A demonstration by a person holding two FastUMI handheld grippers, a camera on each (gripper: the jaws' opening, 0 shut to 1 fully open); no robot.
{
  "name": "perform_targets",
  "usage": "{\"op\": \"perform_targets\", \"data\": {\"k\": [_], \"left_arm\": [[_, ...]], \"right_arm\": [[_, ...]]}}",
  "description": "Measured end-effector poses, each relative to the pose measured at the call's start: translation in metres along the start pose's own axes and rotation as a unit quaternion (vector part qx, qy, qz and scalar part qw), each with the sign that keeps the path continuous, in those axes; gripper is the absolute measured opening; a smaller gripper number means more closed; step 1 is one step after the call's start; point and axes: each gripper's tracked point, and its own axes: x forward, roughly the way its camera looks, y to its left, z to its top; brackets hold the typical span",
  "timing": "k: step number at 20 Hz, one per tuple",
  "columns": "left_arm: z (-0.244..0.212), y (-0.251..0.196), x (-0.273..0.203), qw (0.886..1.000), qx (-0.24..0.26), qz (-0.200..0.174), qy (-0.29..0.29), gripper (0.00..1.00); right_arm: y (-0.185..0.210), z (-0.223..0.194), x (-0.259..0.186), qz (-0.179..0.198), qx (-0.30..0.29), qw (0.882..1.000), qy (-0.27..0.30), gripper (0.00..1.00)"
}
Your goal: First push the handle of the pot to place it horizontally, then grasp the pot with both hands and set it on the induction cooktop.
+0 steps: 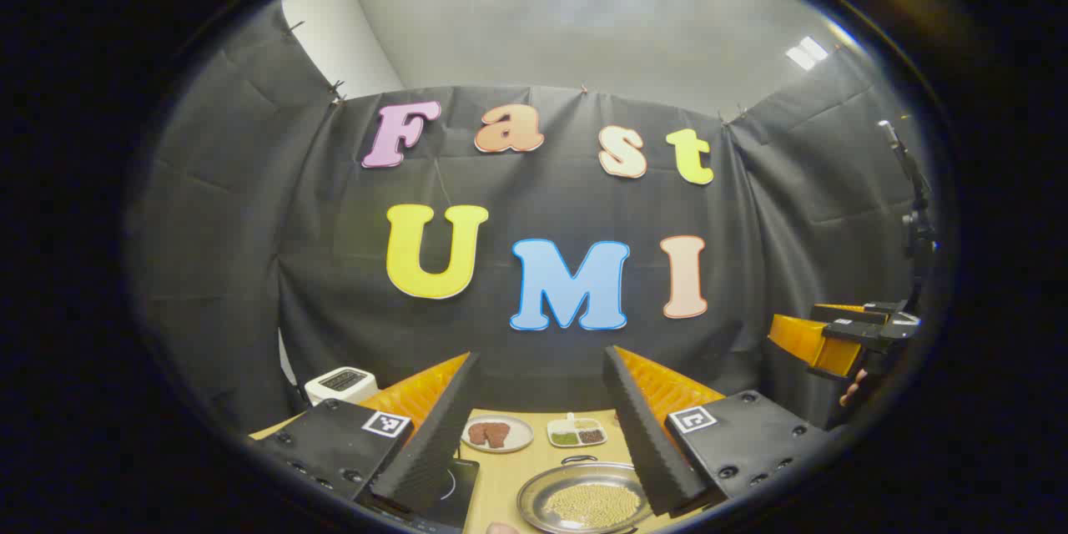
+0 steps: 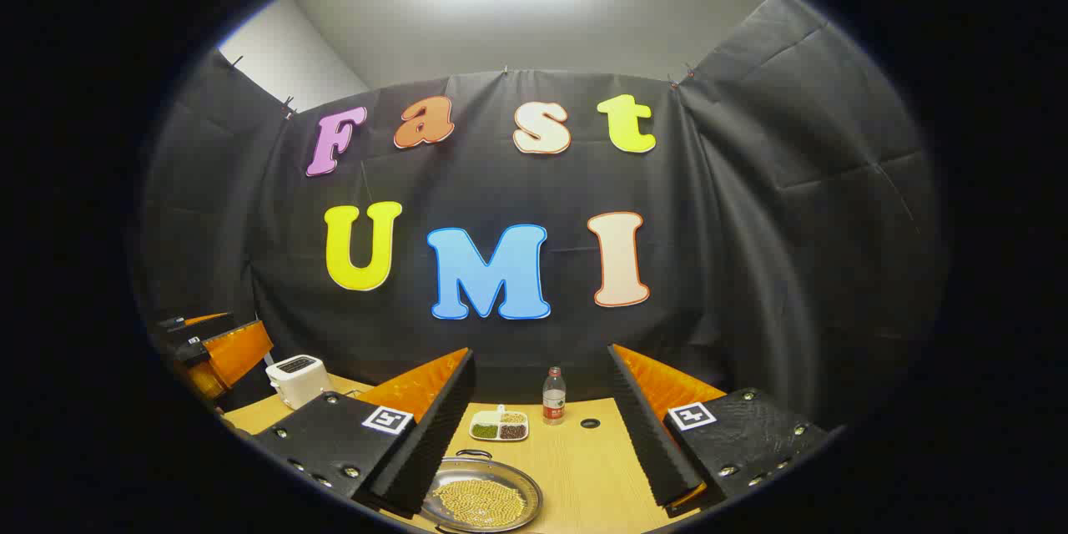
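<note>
Nothing started as far as we can tell. Left gripper (image 1: 538, 425) and right gripper (image 2: 542, 434) both wide open, empty, held above the table (image 2: 584, 467). Pot (image 1: 586, 504) with beans sits on the table beside the cooktop (image 1: 455, 488), not on it. Handle push and two-hand lift remain.

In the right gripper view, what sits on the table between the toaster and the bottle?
The divided dish of sorted beans lies between the toaster and the bottle, just left of the bottle, on the table in the right gripper view.
</note>
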Motion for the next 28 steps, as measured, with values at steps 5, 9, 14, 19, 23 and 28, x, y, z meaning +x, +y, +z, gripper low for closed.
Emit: {"op": "perform_targets", "data": {"k": [5, 9, 14, 19, 23, 28], "left_arm": [[0.003, 0.005, -0.005, 1.000, 0.009, 0.009, -0.004, 1.00], [-0.001, 0.011, -0.010, 1.000, -0.003, 0.016, 0.001, 0.97], [-0.004, 0.008, -0.012, 1.000, 0.006, 0.017, 0.005, 1.00], [-0.001, 0.005, -0.009, 1.000, 0.007, 0.014, 0.003, 1.00], [-0.005, 0.009, -0.004, 1.000, 0.008, 0.013, 0.005, 0.97], [-0.003, 0.022, -0.002, 1.000, 0.016, 0.017, 0.005, 1.00]], "right_arm": [[-0.002, 0.002, -0.003, -0.003, -0.004, 1.000, -0.007, 0.95], [-0.001, -0.004, -0.003, 0.000, -0.001, 1.000, 0.000, 0.95], [-0.001, -0.002, -0.001, 0.004, 0.000, 1.000, -0.003, 0.95], [0.002, -0.006, 0.002, 0.012, -0.007, 1.000, 0.001, 0.95], [0.006, -0.014, 0.003, 0.016, -0.010, 1.000, 0.013, 0.95], [0.014, -0.035, 0.003, 0.031, -0.015, 0.999, 0.039, 0.95]]}}
